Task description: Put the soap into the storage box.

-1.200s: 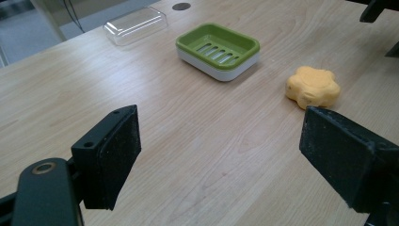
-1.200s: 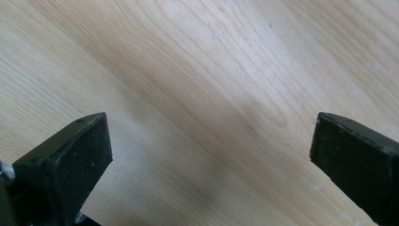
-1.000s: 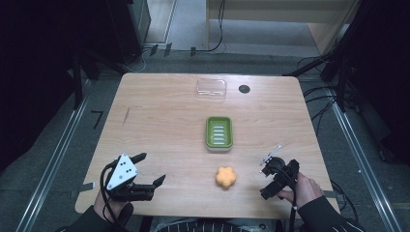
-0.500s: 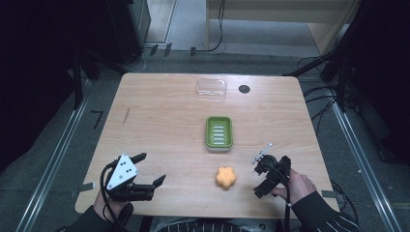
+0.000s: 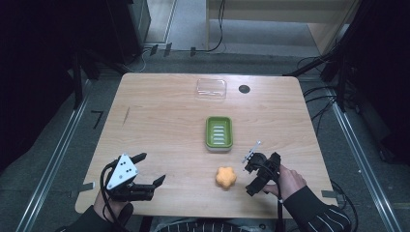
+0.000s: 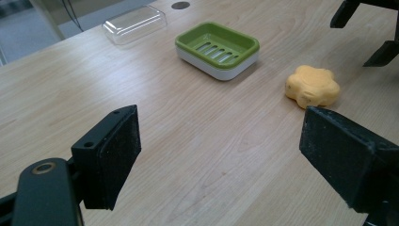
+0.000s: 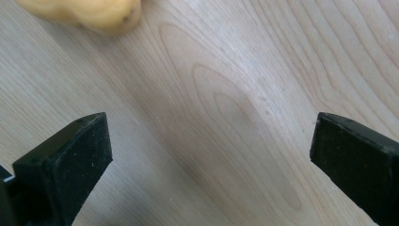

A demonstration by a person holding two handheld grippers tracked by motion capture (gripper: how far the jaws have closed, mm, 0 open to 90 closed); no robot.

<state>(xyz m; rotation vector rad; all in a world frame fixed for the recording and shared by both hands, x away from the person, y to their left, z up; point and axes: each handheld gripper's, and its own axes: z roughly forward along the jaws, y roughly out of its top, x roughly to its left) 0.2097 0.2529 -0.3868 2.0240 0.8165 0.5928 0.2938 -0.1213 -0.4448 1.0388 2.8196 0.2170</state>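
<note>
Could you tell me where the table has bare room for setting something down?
The widest free patch is the left half, between the green soap dish and the table's left edge. The right back corner is also bare. Crowded: the near right, around the orange soap and right tongs.

Counter [image 6: 197,141]: pale wood, smooth, clear grain, slight sheen. Soap dish [image 6: 217,48]: glossy green plastic w/ white base. Lid [image 6: 135,23]: clear shiny plastic. Flower-shaped piece [image 6: 313,86]: matt orange, soft-looking, slightly pitted. Both grippers' jaws: matt black, pads rough & grainy.
</note>
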